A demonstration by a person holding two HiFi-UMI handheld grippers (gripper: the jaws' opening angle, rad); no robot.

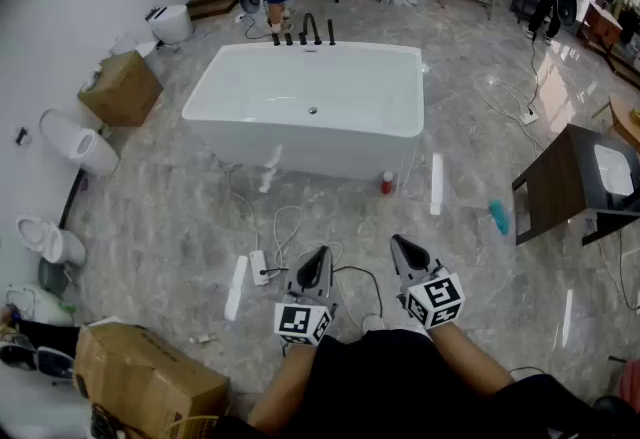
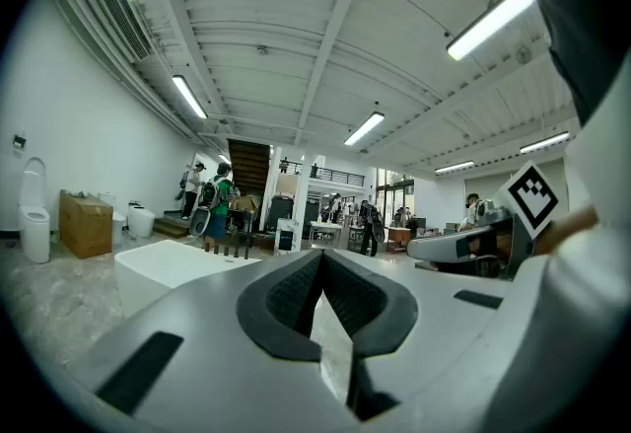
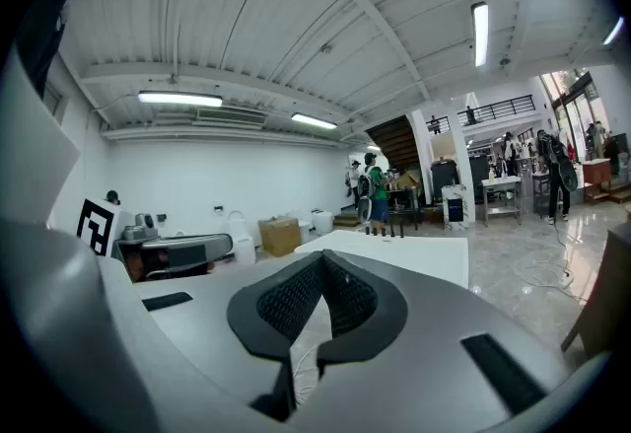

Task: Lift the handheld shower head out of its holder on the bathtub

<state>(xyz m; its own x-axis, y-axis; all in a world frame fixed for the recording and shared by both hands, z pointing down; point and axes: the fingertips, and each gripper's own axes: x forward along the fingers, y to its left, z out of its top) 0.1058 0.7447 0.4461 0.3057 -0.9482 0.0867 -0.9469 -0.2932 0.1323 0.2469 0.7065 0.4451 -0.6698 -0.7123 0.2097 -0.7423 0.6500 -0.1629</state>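
Left gripper (image 1: pixel 321 254) and right gripper (image 1: pixel 399 244), jaws together, empty; white rectangular bathtub (image 1: pixel 300 142) well ahead; loose white floor cables (image 1: pixel 280 227) could snag my approach.

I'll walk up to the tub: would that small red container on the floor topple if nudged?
Probably: the red container stands upright, taller than wide, so likely tippy. The polished floor looks slick, so it may slide or roll. Its weight can't be judged.
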